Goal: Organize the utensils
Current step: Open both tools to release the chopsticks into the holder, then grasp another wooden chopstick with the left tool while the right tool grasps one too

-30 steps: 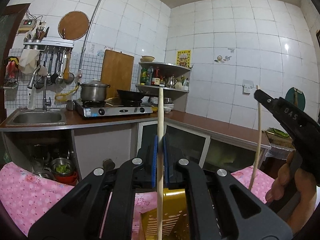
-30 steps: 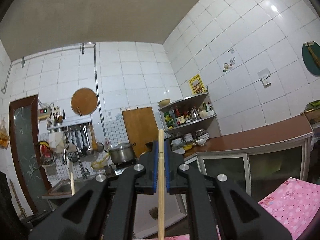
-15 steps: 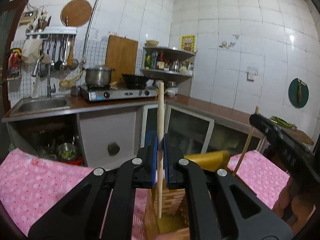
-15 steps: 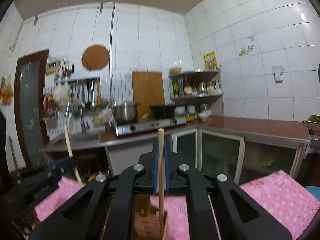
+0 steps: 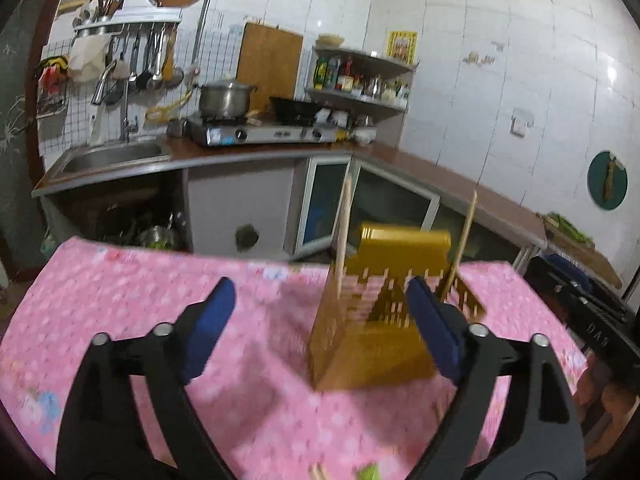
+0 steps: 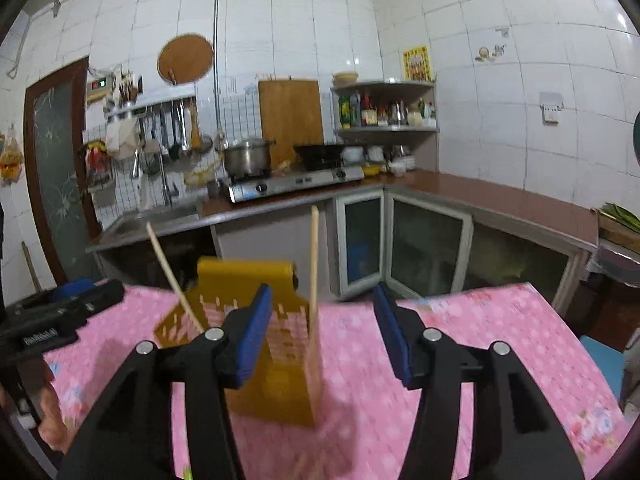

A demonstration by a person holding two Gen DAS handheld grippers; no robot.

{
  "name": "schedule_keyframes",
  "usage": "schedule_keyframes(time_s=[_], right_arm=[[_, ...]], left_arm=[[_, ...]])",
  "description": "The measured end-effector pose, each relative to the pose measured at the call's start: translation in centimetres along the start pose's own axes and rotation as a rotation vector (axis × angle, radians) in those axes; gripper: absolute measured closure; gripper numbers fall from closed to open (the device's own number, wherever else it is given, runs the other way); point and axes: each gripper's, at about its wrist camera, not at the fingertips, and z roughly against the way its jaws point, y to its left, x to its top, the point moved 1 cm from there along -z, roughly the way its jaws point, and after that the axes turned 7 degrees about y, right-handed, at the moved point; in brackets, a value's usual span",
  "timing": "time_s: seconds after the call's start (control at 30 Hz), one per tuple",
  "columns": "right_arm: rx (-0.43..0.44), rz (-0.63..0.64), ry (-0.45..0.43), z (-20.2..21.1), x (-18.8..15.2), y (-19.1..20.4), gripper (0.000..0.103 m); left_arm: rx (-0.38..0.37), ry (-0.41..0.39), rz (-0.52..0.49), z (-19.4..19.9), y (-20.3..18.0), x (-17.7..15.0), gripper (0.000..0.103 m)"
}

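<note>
Tall yellow slotted plastic utensil holder [image 5: 372,320] blocks path dead ahead, twelve o'clock. Two wooden chopsticks [image 5: 343,232] stand in it, tops fanning toward eleven and one o'clock. Pink floral tablecloth [image 5: 140,292] bare toward nine o'clock; likewise toward three [image 6: 480,320] in right wrist view.

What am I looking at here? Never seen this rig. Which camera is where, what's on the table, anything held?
No robot: a person carries a two-finger gripper in each hand, with a fisheye camera on each looking along its fingers. One picture is from the left gripper, the other from the right gripper. The blue pads are fingers. A pink flowered tablecloth carries a yellow slotted utensil holder, with two wooden chopsticks standing in it. Both grippers are opening with nothing gripped between the pads. The kitchen counter, stove and sink are just background.
</note>
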Motion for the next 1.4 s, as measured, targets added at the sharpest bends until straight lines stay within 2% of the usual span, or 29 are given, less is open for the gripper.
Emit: schedule_keyframes(time_s=[0.13,0.37,0.63,0.97,1.2,1.33,1.4], right_arm=[[-0.019,-0.042,0.099,1.6,-2.8,-1.9,0.050],[-0.051,-0.088,0.212,2.4,-7.9,-3.5,0.050],[-0.132,-0.112,0.314,1.8,-11.2,-6.7,0.050],[-0.235,-0.179,0.480,-0.9,-14.8,-13.3,0.052],[-0.255,-0.161,0.517,-1.6,-15.9,-14.9,0.053],[-0.254,-0.175,0.528,-1.8,-16.1,-15.9,0.065],[-0.252,-0.180,0.530,-1.8,-16.2,-16.3,0.067]], left_arm=[[-0.007,0.079,0.017,1.5,1.1,-2.5,0.008],[0.012,0.180,0.042,2.2,1.8,-6.6,0.005],[0.034,0.302,0.054,0.3,2.0,-10.7,0.006],[0.043,0.411,0.068,-2.5,1.7,-13.0,0.007],[0.051,0.435,0.065,-3.1,1.6,-13.8,0.018],[0.046,0.450,0.053,-3.6,1.4,-14.2,0.032],[0.050,0.450,0.044,-3.7,1.3,-14.4,0.033]])
